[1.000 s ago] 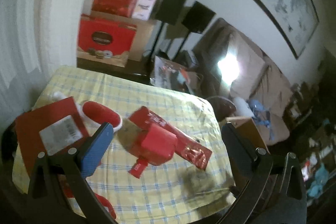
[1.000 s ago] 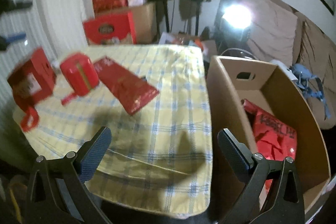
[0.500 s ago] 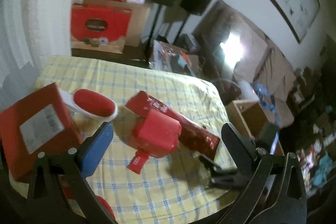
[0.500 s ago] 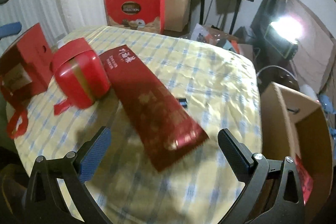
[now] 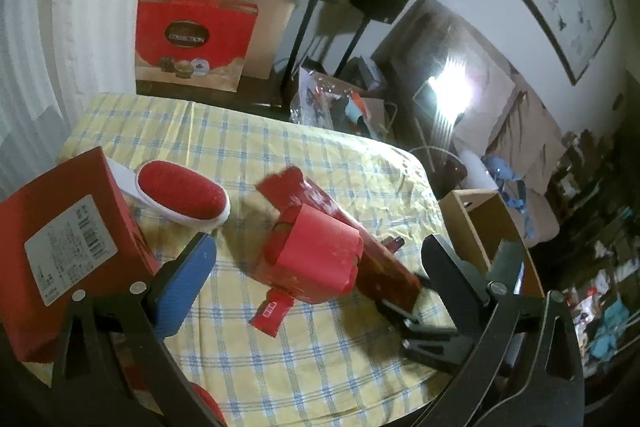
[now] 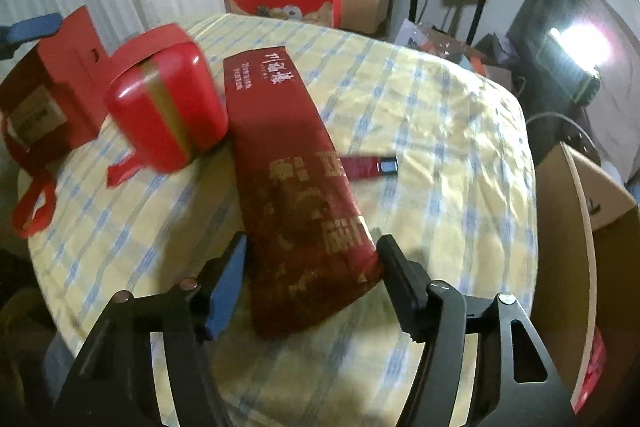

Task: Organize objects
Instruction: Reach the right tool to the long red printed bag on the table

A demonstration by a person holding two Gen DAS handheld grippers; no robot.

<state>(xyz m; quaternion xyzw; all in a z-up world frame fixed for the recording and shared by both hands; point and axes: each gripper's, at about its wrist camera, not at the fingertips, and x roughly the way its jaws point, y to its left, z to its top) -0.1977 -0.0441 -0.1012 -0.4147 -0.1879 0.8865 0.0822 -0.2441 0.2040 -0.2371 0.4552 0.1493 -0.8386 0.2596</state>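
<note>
The right gripper (image 6: 310, 269) sits low in the middle of its own view. Its two fingers are spread apart, a blue pad (image 6: 226, 291) on one side and a black pad (image 6: 400, 279) on the other. They sit on either side of the near end of the long red packet (image 6: 296, 183), and they look close to its edges, though the blur makes it hard to say if they touch. The left gripper (image 5: 318, 275) is at the bottom of its view, held up high, fingers wide apart with nothing between them. The right gripper shows there too, at the lower right.
</note>
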